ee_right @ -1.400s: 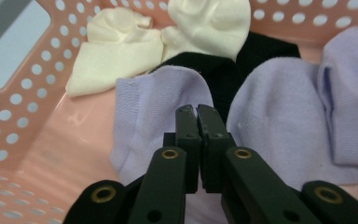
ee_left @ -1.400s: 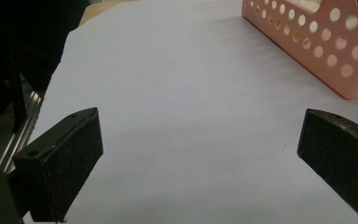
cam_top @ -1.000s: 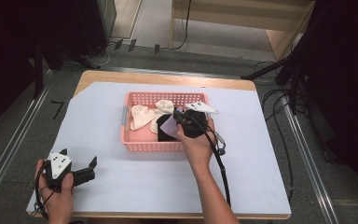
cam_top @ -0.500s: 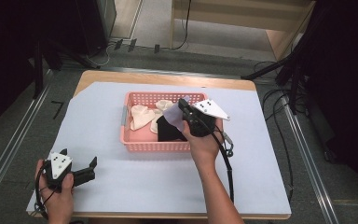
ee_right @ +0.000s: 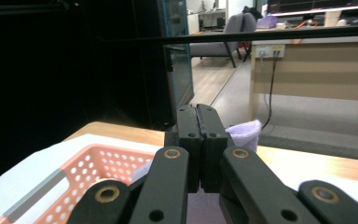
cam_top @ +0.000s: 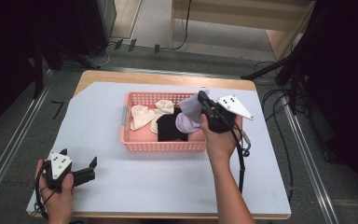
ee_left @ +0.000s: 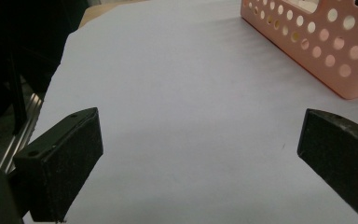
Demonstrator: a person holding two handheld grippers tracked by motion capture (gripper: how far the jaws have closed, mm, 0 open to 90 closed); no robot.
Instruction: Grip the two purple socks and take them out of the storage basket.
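A pink perforated basket (cam_top: 135, 142) sits mid-table and holds cream socks (cam_top: 142, 116) and a black sock (cam_top: 170, 127). My right gripper (cam_top: 201, 100) hangs above the basket's right end, shut on a lavender sock (cam_top: 189, 114) that dangles into the basket. In the right gripper view the jaws are pressed together (ee_right: 198, 112) with lavender cloth (ee_right: 244, 133) poking out beside them. My left gripper (cam_top: 92, 164) rests low at the table's front left, open, nothing between its pads (ee_left: 60, 161). The basket's corner (ee_left: 317, 51) shows ahead of it.
A white sheet (cam_top: 168, 182) covers the wooden table (cam_top: 102, 77). Metal rails (cam_top: 9, 149) run along both sides on the floor. The right gripper's cable (cam_top: 240, 163) trails down over the sheet. A desk and chair stand beyond the table.
My right gripper has risen from the basket and swung a little right, lifting the lavender sock with it. The left gripper has stayed put.
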